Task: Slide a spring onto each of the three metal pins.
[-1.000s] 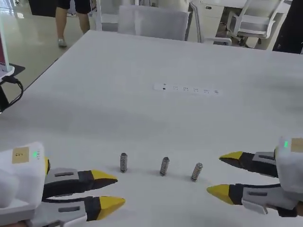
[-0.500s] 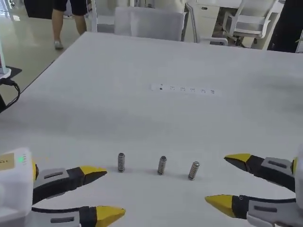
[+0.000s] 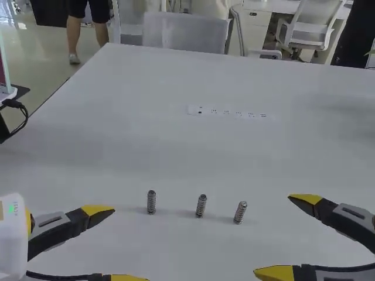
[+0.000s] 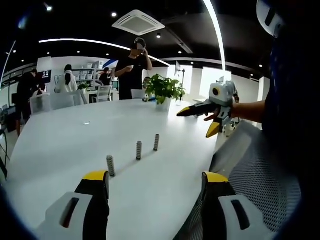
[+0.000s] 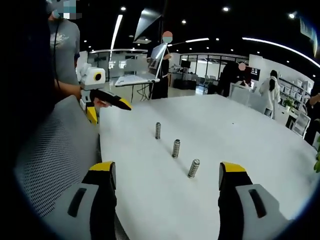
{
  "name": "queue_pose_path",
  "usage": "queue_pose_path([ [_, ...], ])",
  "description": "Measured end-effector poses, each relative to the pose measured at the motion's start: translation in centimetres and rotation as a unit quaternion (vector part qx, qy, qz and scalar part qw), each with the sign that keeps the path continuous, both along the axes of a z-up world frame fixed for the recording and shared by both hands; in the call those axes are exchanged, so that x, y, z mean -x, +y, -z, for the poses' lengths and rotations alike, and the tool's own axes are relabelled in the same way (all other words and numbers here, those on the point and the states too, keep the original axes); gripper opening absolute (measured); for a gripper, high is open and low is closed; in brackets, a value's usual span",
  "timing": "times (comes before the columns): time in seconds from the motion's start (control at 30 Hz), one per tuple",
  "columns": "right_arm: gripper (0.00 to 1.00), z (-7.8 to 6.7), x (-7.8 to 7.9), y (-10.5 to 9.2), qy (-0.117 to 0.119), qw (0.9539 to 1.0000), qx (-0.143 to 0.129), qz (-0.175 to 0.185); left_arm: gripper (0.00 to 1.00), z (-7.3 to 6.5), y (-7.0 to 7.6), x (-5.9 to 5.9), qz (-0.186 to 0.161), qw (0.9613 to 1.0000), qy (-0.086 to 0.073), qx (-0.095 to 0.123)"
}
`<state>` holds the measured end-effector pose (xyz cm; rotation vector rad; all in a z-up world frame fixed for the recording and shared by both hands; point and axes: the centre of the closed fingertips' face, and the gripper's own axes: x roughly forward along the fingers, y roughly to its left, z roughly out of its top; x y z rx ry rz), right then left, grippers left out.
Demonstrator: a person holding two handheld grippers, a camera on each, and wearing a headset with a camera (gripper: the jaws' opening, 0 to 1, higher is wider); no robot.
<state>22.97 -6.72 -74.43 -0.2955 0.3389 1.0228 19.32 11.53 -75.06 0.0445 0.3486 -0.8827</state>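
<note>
Three springs (image 3: 201, 206) stand in a row on the white bench (image 3: 187, 146), near its front edge. Each is wound around a metal pin (image 3: 152, 192) whose tip shows at the top. The left spring (image 3: 152, 202) and middle spring (image 4: 139, 150) stand about upright; the right spring (image 3: 241, 212) leans a little to the right.

The left hand-held gripper (image 3: 117, 243) hangs at the lower left, its yellow-tipped jaws spread wide and holding nothing. It sits to the left of the left spring and nearer the person, clear of it.

The right hand-held gripper (image 3: 274, 236) hangs at the lower right, jaws likewise wide apart and empty, to the right of the right spring and not touching it. In the right gripper view the three springs line up ahead, between its own jaws.
</note>
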Motion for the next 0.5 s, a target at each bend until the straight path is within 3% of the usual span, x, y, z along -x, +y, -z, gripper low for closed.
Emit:
queue_pose_path([
  [0.17, 0.92, 0.9, -0.1, -0.3, 0.003, 0.9998, -0.018, 0.001, 0.75, 0.1, 0.4, -0.3, -0.009, 0.9999, -0.007, 0.002],
  [0.5, 0.96, 3.8, -0.7, -1.1, 0.027, 0.9992, -0.023, 0.018, 0.77, 2.2, 0.9, -0.7, -0.021, 0.9997, 0.010, 0.002],
])
